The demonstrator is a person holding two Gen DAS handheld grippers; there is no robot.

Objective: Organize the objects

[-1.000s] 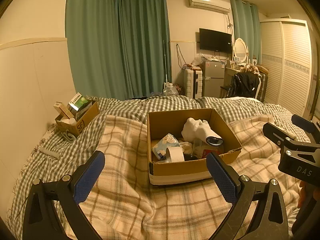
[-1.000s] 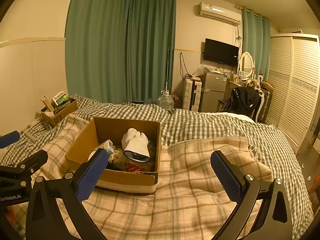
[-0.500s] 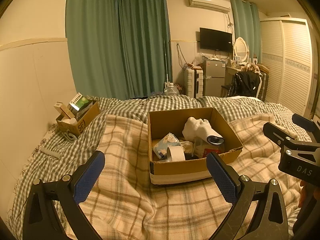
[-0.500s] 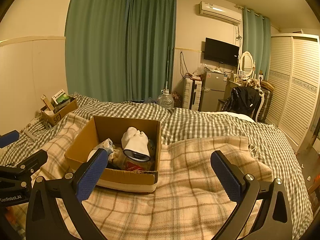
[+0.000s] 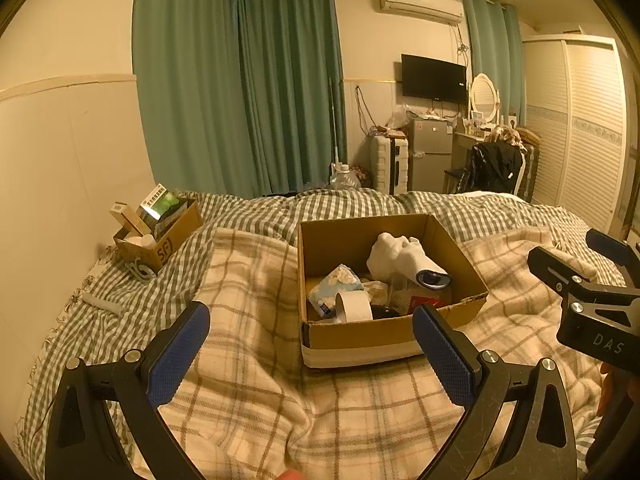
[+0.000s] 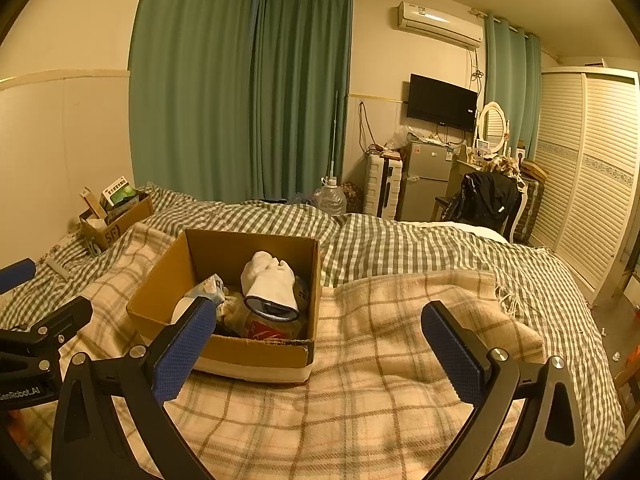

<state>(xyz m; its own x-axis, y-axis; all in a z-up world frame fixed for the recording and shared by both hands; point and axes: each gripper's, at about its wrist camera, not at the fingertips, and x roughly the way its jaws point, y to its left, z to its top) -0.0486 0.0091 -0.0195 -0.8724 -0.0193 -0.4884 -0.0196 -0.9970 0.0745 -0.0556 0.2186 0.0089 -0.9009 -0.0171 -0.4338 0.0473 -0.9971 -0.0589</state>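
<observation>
Both claws are hanging wide open over the bed, gripping nothing. Your left claw is sitting low at 6 o'clock in its own view, pads spread either side of the cardboard box. Your right claw is doing the same from further right, with the box at roughly 10 o'clock from its centre.

The box is resting on the plaid blanket, top open. Inside you're seeing a white glove lying on top of a clear jar, a tissue pack toward 9 o'clock, and a tape roll against the near wall.

A smaller SF box is sitting at 10 o'clock by the wall, on the checked sheet, well apart from the main box, with packets standing in it.
</observation>
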